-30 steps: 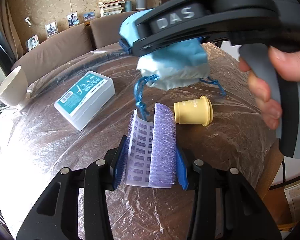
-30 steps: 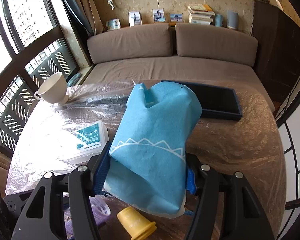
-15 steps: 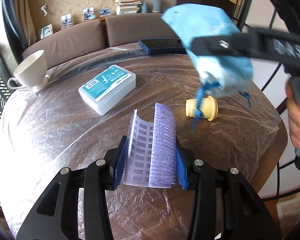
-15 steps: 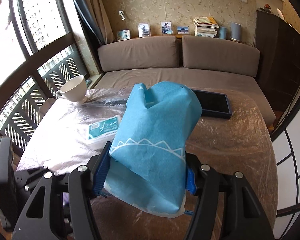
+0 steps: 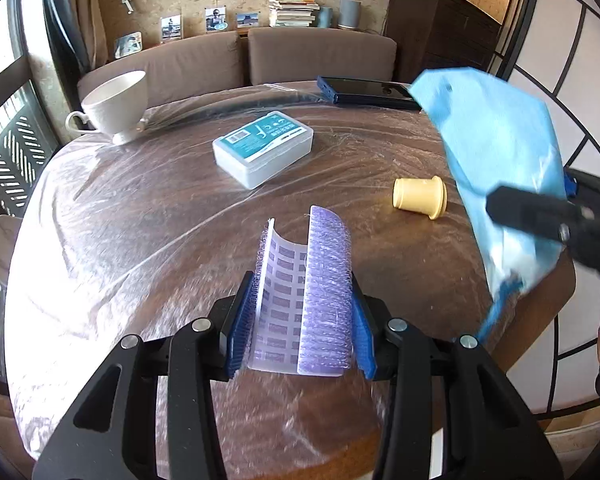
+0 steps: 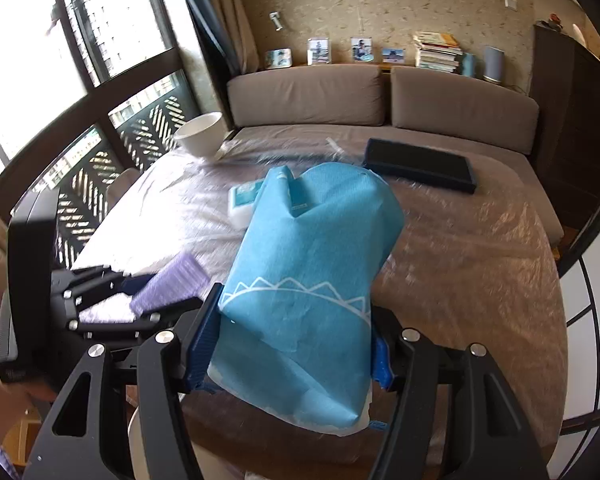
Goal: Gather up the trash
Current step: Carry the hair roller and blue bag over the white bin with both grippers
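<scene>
My left gripper [image 5: 300, 328] is shut on a curled purple bristly strip [image 5: 306, 300] and holds it above the near edge of the round plastic-covered table [image 5: 140, 220]. It also shows in the right wrist view [image 6: 112, 300], at the left. My right gripper [image 6: 292, 352] is shut on a blue drawstring bag [image 6: 312, 280], held upright above the table's near right edge. The bag also shows at the right of the left wrist view [image 5: 500, 152]. A yellow cap [image 5: 420, 197] lies on its side on the table, between the strip and the bag.
A white and teal plastic box [image 5: 264, 148] lies mid-table. A white cup [image 5: 116, 104] stands at the far left. A dark blue flat case [image 5: 364, 90] lies at the far edge. A brown sofa [image 6: 380, 100] runs behind the table.
My right gripper and the bag have swung from above the strip out to the right and back. My left gripper has pulled back and up, still holding the strip.
</scene>
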Motion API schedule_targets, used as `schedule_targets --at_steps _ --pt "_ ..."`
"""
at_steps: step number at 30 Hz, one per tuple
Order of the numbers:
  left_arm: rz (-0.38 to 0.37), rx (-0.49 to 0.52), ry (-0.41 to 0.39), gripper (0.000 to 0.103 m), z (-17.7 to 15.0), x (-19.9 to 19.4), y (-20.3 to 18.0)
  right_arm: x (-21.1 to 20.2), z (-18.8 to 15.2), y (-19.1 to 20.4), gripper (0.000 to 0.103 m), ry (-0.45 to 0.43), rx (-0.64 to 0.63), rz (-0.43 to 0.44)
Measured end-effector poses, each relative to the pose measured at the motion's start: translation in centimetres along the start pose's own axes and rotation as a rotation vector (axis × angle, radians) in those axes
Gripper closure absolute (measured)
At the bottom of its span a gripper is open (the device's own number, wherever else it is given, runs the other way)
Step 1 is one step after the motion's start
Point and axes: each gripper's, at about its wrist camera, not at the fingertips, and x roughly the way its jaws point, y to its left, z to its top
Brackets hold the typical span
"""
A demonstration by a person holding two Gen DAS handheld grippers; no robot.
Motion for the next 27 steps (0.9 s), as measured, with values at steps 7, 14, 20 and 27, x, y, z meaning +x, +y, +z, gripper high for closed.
schedule_targets --at_steps 7,14,20,27 --pt "0.015 -0.02 0.0 0.059 -2.0 -1.9 -0.1 -1.3 -3.0 1.7 0.042 0.031 -0.043 0.03" --pt "0.024 -0.038 -0.009 0.059 -3.5 -3.9 -0.6 -2.8 -5.9 3.1 0.042 0.047 -0.057 0.055" --pt "0.028 -0.035 -0.016 0.059 -5.0 -5.4 -1.3 -4.1 -7.8 4.2 0.042 0.059 -0.077 0.086" --pt "0.018 -0.026 0.008 0.059 -7.4 -6.6 -1.8 -5.2 -10.4 5.3 0.042 0.096 -0.133 0.125"
